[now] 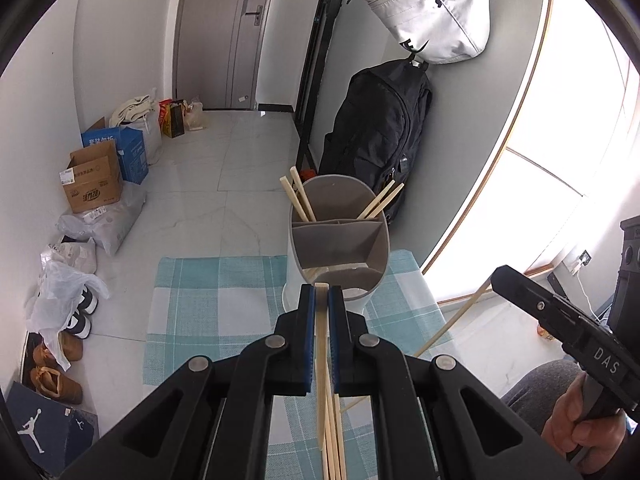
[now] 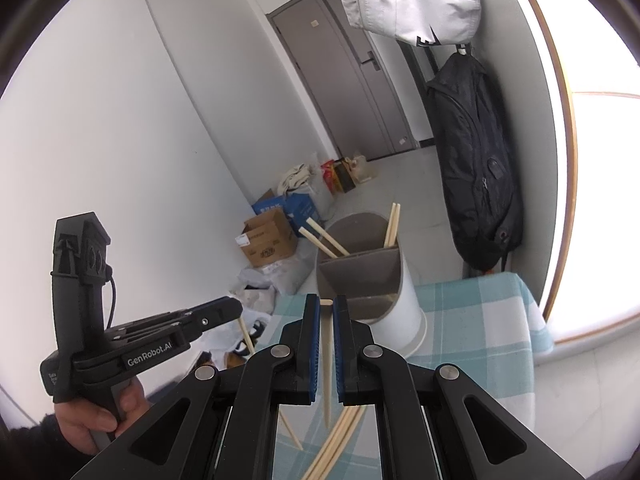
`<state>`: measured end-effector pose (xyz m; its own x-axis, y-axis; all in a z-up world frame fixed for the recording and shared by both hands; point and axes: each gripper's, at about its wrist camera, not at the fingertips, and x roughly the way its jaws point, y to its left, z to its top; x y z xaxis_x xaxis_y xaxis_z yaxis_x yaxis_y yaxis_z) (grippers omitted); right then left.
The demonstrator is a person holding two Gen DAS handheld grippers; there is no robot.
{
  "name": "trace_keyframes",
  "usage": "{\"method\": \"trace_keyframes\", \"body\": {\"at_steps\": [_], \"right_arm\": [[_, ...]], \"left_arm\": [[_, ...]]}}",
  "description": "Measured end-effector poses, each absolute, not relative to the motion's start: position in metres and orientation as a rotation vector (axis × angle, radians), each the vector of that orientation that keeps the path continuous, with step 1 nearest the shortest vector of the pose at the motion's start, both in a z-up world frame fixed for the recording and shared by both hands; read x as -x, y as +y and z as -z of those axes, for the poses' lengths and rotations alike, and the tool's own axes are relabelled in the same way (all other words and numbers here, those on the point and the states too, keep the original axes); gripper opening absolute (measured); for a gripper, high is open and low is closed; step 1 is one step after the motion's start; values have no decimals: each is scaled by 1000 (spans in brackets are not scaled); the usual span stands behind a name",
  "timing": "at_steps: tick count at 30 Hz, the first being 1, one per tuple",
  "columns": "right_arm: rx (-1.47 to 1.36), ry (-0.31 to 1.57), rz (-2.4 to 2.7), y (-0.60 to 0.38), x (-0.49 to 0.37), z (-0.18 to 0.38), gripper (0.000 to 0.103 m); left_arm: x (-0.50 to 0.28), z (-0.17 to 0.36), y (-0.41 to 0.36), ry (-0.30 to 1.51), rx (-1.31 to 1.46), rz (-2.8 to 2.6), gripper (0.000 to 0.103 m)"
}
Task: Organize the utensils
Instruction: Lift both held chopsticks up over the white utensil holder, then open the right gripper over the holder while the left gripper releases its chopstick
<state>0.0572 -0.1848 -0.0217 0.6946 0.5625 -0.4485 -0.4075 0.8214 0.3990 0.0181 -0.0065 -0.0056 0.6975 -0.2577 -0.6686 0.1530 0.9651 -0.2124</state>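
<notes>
A white utensil holder (image 1: 340, 240) with grey inner compartments stands on the checked cloth; it also shows in the right wrist view (image 2: 400, 304). Several wooden chopsticks (image 1: 300, 200) lean in its far compartments. My left gripper (image 1: 321, 292) is shut on a wooden chopstick (image 1: 321, 344), just in front of the holder's rim. My right gripper (image 2: 327, 304) is shut on another chopstick (image 2: 327, 360), also close before the holder. Loose chopsticks (image 2: 340, 436) lie on the cloth below both grippers. Each gripper shows from the side in the other's view.
The teal and white checked cloth (image 1: 208, 292) covers a small table. A black backpack (image 1: 376, 140) and a white bag (image 1: 436, 12) hang behind the holder. Boxes, bags and shoes (image 1: 92, 184) line the floor at left. A bright window is at right.
</notes>
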Motion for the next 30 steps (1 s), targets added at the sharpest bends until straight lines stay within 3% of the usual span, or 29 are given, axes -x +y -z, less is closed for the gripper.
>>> {"method": "trace_keyframes", "body": {"at_steps": [30], "right_arm": [[-224, 526, -547, -182, -179, -104, 6]], "left_arm": [[-121, -111, -6, 672, 203, 238, 2]]}}
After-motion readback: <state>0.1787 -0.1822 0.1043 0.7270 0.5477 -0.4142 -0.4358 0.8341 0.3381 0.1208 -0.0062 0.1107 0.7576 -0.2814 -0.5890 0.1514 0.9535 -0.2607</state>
